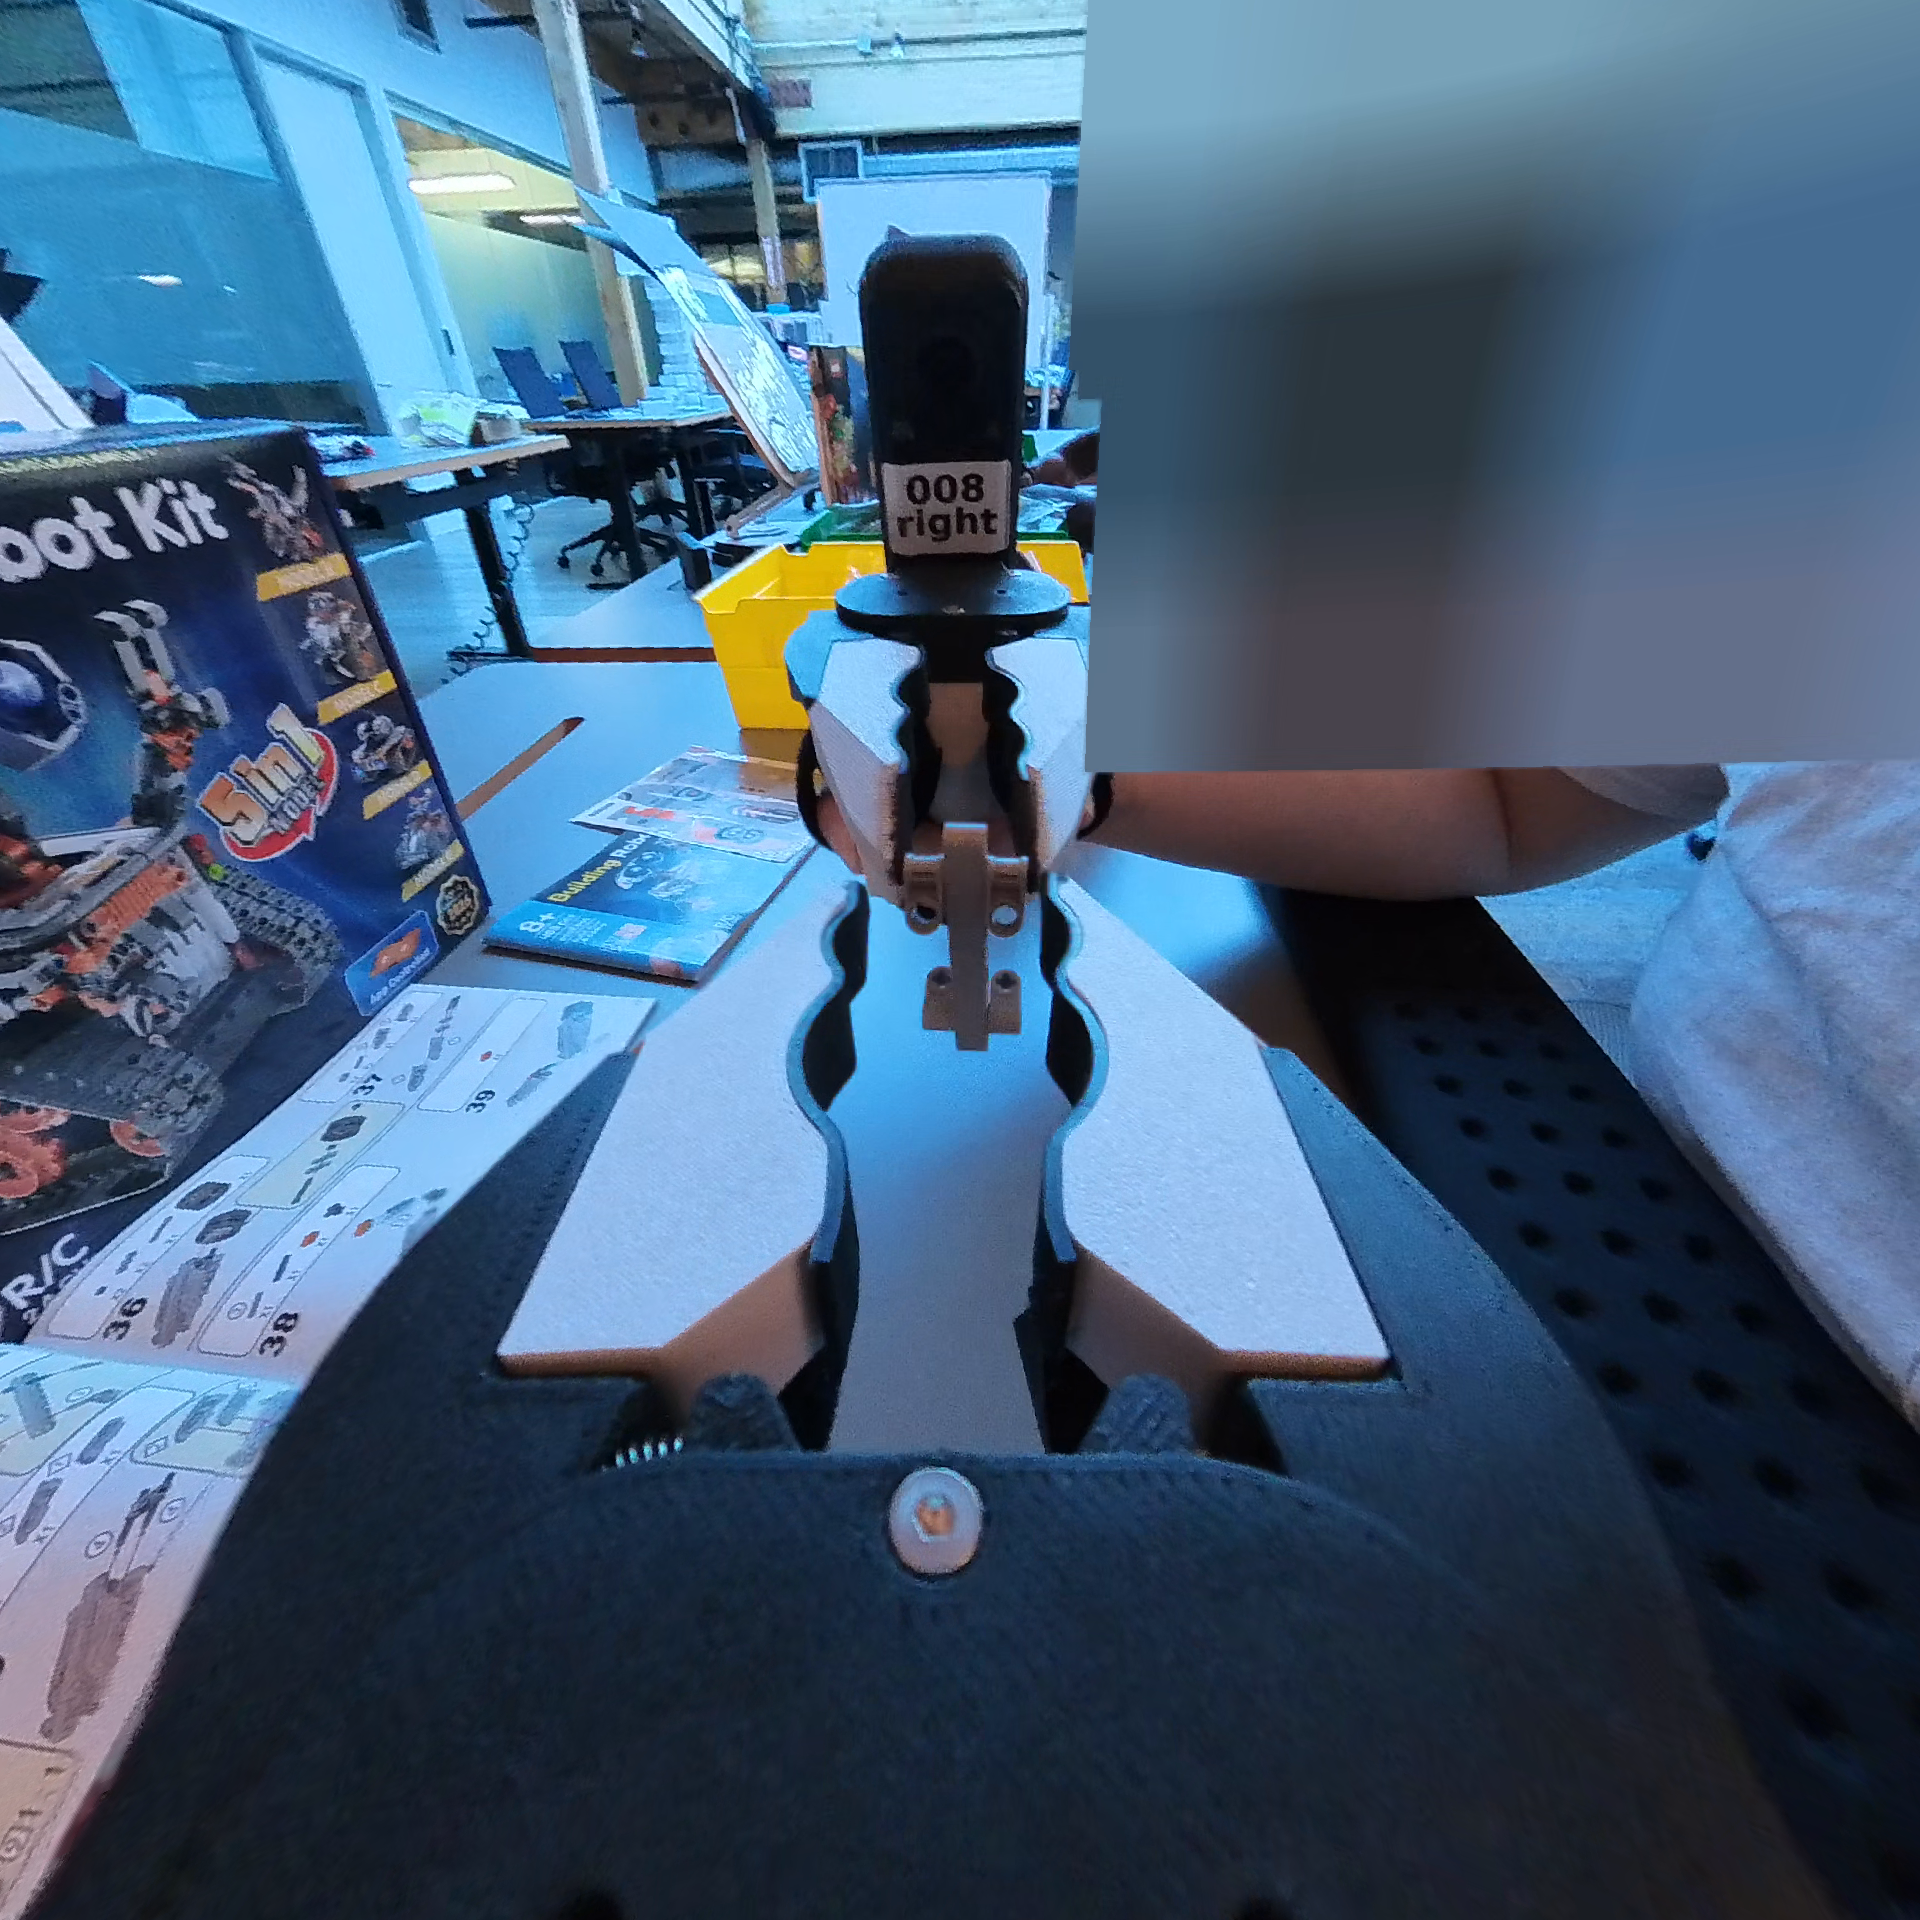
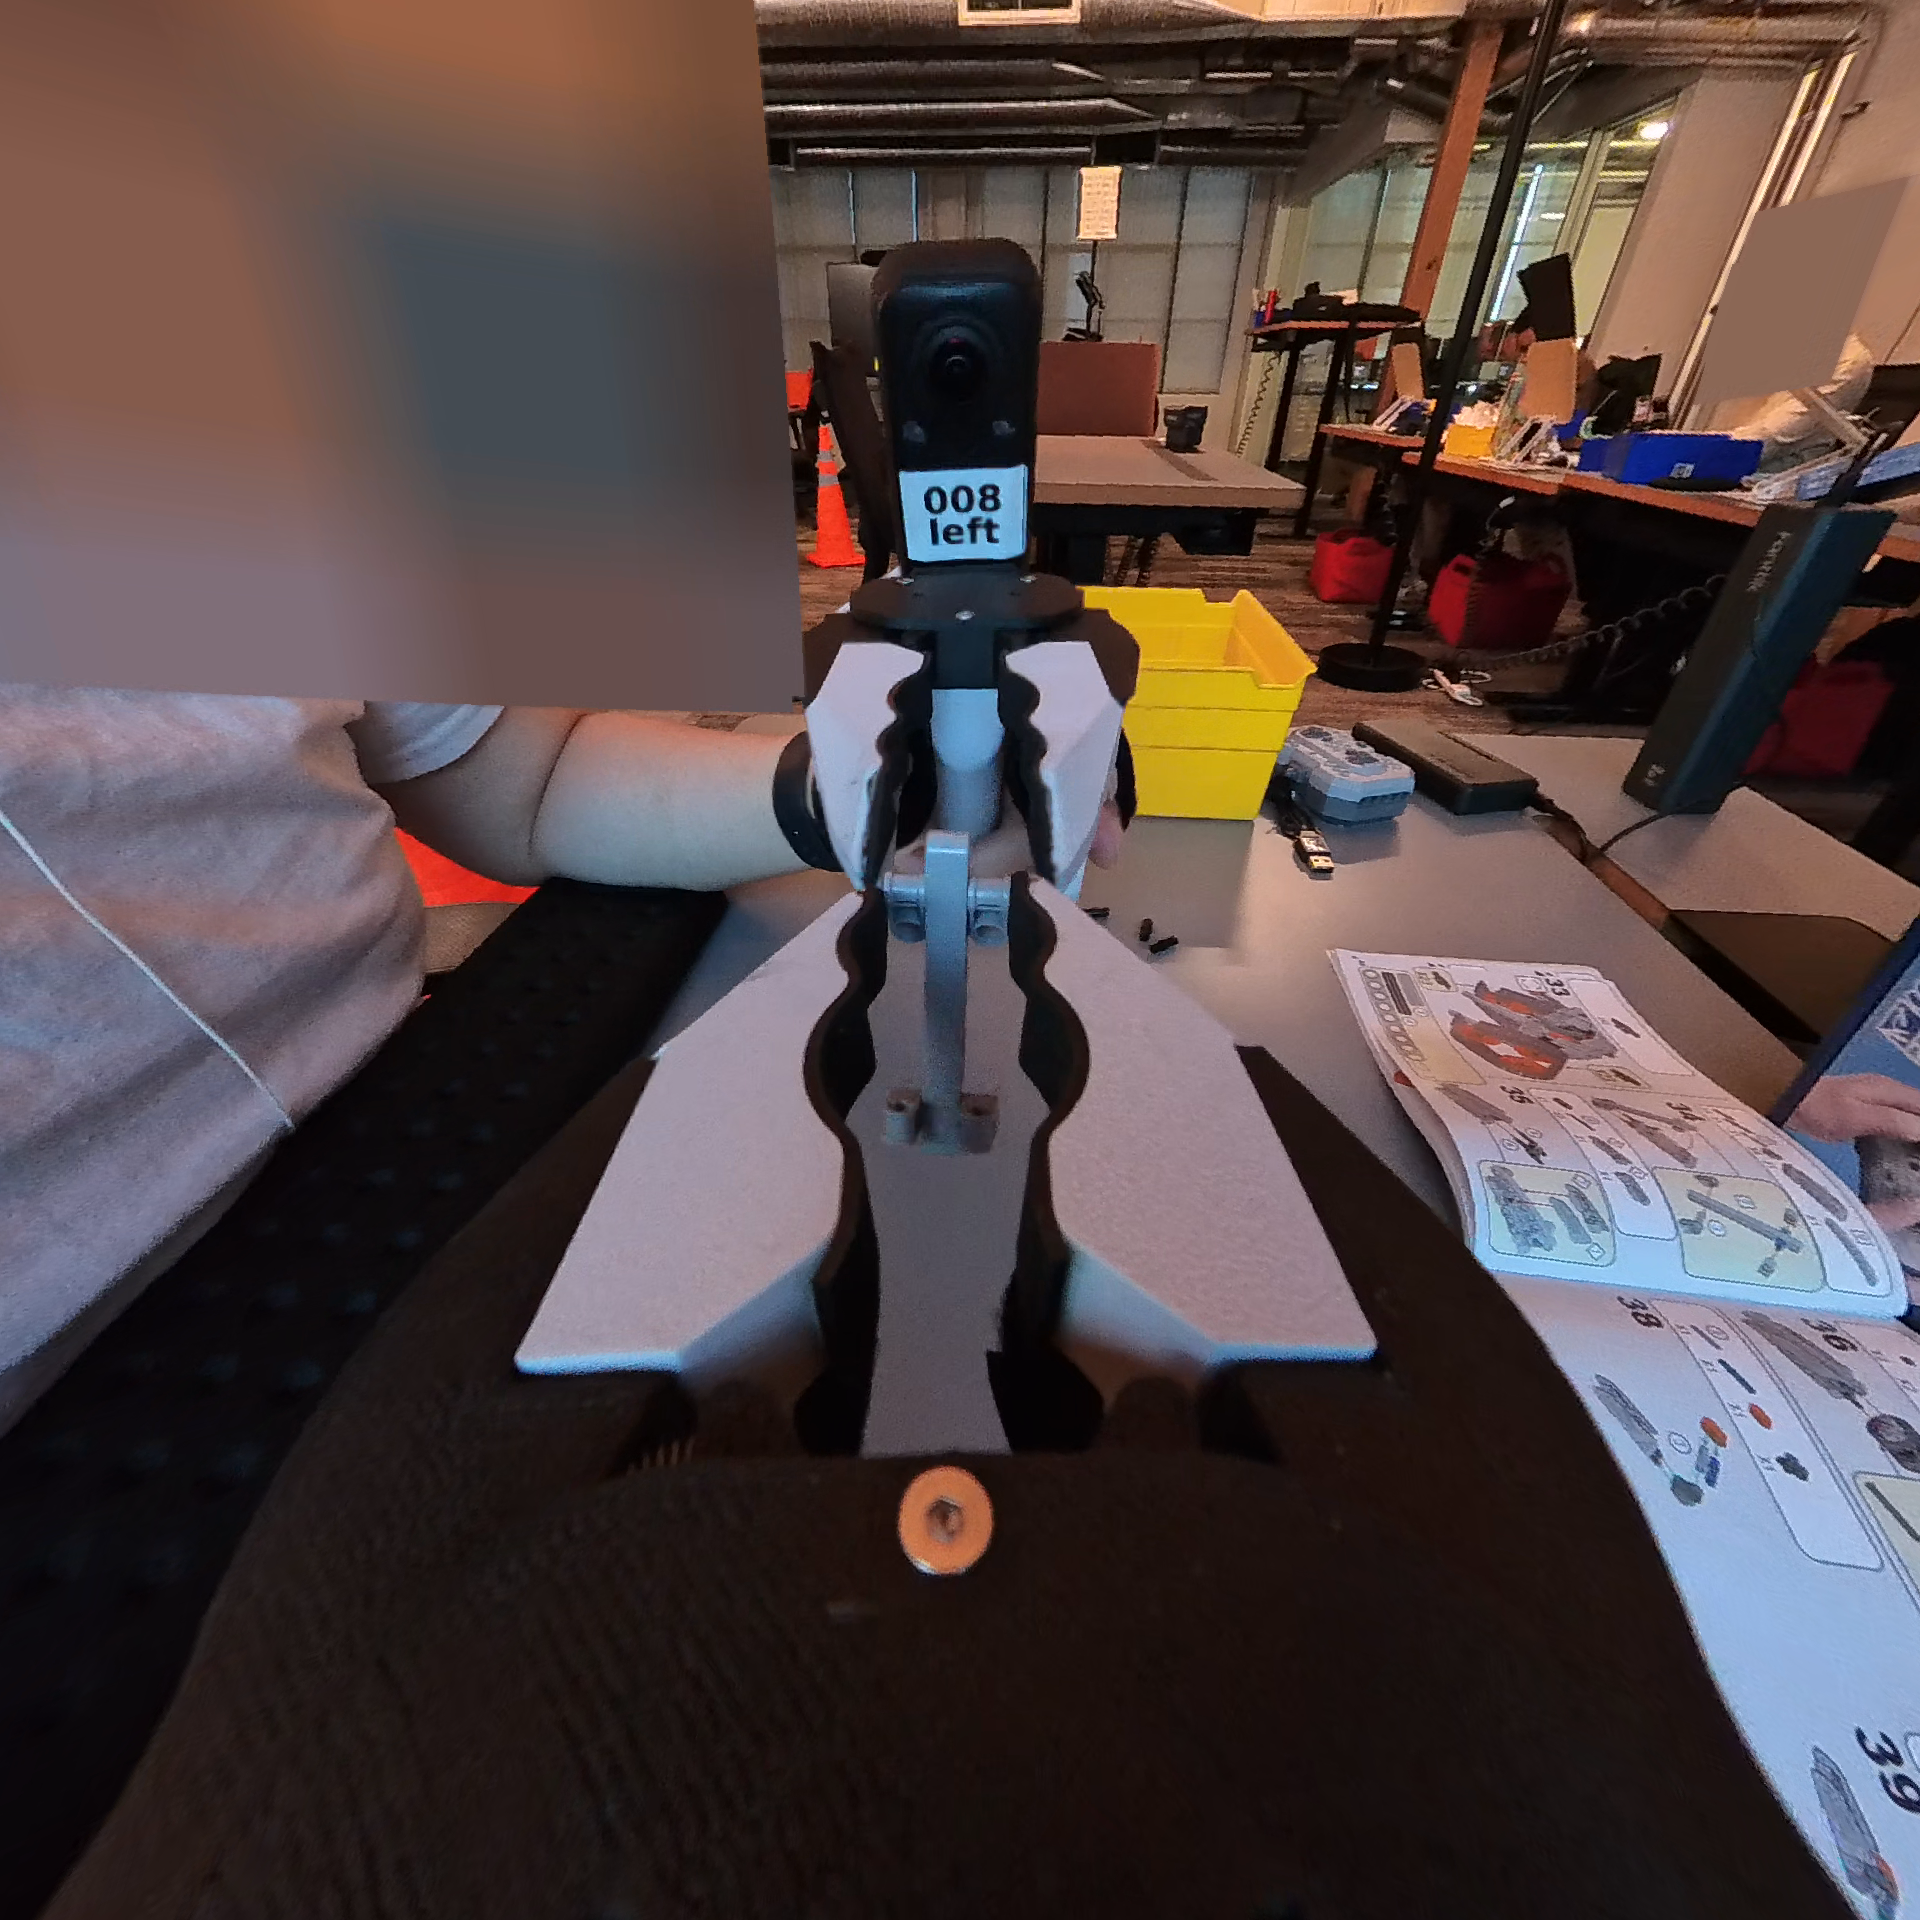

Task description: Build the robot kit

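My two grippers face each other, tip to tip, above a grey table [image 1: 582, 717]. My right gripper [image 2: 948, 894] is shut on the upper cross block of a grey building-kit beam [image 2: 943, 1018]. The beam hangs down between its fingers, with a second cross block at its lower end. In the left wrist view the beam [image 1: 966, 956] shows at the right gripper's [image 1: 961, 842] tips. My left gripper [image 1: 954, 888] is open, its fingertips flanking the beam without touching it. It shows opposite in the right wrist view [image 2: 951, 831].
A kit box [image 1: 187, 831] stands at the left, beside an open instruction booklet [image 1: 312, 1164] [image 2: 1621, 1122]. Two smaller booklets [image 1: 644, 914], a yellow bin [image 2: 1216, 707], a grey battery box [image 2: 1345, 774] and small black pins [image 2: 1153, 940] lie farther off. A person's forearm [image 1: 1299, 831] holds the right gripper. The grippers are tip to tip, or close to it.
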`<act>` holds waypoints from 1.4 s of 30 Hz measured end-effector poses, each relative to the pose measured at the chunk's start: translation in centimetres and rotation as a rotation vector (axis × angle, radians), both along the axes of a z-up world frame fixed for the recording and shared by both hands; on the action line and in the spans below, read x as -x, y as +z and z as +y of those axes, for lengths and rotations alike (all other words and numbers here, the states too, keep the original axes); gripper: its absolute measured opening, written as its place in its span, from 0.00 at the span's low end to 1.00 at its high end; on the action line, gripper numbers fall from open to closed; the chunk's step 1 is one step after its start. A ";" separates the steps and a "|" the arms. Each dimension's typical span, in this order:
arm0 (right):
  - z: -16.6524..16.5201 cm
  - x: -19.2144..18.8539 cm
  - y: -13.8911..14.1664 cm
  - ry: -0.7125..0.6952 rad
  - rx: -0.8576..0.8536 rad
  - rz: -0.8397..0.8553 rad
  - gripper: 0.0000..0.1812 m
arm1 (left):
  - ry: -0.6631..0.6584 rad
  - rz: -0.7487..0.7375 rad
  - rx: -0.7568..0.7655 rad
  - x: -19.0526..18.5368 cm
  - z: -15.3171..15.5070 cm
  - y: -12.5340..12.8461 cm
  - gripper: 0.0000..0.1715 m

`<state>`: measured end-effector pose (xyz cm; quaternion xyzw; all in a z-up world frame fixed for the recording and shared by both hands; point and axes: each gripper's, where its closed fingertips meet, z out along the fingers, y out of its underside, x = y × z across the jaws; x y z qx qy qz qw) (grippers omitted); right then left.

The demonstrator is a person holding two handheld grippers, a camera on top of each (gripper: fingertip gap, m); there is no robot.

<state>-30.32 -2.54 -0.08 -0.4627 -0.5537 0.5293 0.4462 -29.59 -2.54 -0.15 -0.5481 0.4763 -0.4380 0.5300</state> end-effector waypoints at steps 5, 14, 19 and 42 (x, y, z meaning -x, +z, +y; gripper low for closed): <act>-0.3 0.1 -0.1 0.011 -0.004 -0.001 0.13 | -0.030 0.025 0.008 -0.3 -0.4 -0.6 0.12; -1.0 0.1 -0.3 0.054 -0.014 0.000 0.13 | -0.037 0.056 -0.076 -0.4 -1.1 -0.8 0.12; -1.3 0.0 -0.2 0.077 -0.019 0.010 0.13 | -0.044 0.070 -0.096 -0.4 -1.4 -0.8 0.12; -1.5 0.1 -0.5 0.098 -0.043 -0.001 0.13 | -0.064 0.107 -0.113 -0.4 -1.7 -1.1 0.12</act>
